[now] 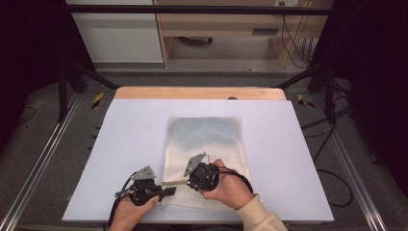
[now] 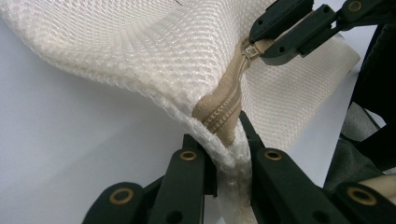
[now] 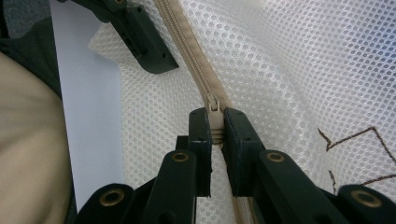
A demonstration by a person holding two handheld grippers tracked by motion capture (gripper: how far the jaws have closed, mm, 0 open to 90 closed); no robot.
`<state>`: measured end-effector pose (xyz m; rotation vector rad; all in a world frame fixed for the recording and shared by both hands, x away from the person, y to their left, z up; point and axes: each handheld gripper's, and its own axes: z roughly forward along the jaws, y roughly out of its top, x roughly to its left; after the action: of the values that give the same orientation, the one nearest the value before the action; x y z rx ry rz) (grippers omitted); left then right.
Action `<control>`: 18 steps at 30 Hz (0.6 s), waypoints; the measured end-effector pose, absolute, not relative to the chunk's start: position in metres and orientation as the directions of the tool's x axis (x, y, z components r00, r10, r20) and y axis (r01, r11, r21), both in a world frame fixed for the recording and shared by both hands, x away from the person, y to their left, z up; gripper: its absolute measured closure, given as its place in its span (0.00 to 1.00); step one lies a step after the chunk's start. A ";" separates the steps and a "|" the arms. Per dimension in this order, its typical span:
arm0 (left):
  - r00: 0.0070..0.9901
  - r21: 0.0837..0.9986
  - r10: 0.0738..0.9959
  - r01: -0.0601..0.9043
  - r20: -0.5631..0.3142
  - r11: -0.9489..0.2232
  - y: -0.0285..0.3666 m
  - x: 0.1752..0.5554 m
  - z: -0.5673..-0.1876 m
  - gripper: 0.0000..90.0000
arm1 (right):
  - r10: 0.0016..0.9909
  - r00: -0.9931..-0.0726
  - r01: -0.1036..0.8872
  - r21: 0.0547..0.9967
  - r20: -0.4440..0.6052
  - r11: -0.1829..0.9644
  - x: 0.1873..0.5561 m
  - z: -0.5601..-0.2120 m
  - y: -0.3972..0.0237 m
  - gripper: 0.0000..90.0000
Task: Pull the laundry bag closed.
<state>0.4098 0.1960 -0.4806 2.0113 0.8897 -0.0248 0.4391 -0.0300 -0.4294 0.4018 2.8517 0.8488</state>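
A cream mesh bag (image 1: pixel 207 134) lies flat in the middle of the white table (image 1: pixel 130 144), with something bluish showing through its far half. A beige zip (image 2: pixel 224 102) runs along its near-left edge. My left gripper (image 1: pixel 169 191) is shut on the bag's corner at the end of the zip, with the mesh (image 2: pixel 140 46) bunched up between its jaws (image 2: pixel 222 140). Just to the right, my right gripper (image 1: pixel 185 182) is shut on the zip pull (image 3: pixel 214 109), seen close up between its jaws (image 3: pixel 215 125). The zip (image 3: pixel 187 51) runs on towards the left gripper's jaws (image 3: pixel 140 37).
Bare white tabletop surrounds the bag on all sides. A wooden strip (image 1: pixel 197 93) edges the far side. Black frame legs (image 1: pixel 72 72) and floor cables (image 1: pixel 332 178) flank the table. Brown line marks (image 3: pixel 355 140) show on the mesh.
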 end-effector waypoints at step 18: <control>0.750 0.736 0.572 0.586 -0.333 -0.339 0.193 0.409 -0.477 0.94 | 0.305 -0.951 0.228 0.567 -0.044 0.792 0.437 -0.430 -0.037 0.91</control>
<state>0.4086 0.1932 -0.4773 2.0206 0.8732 -0.0187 0.4372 -0.0368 -0.4302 0.4257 2.8466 0.8747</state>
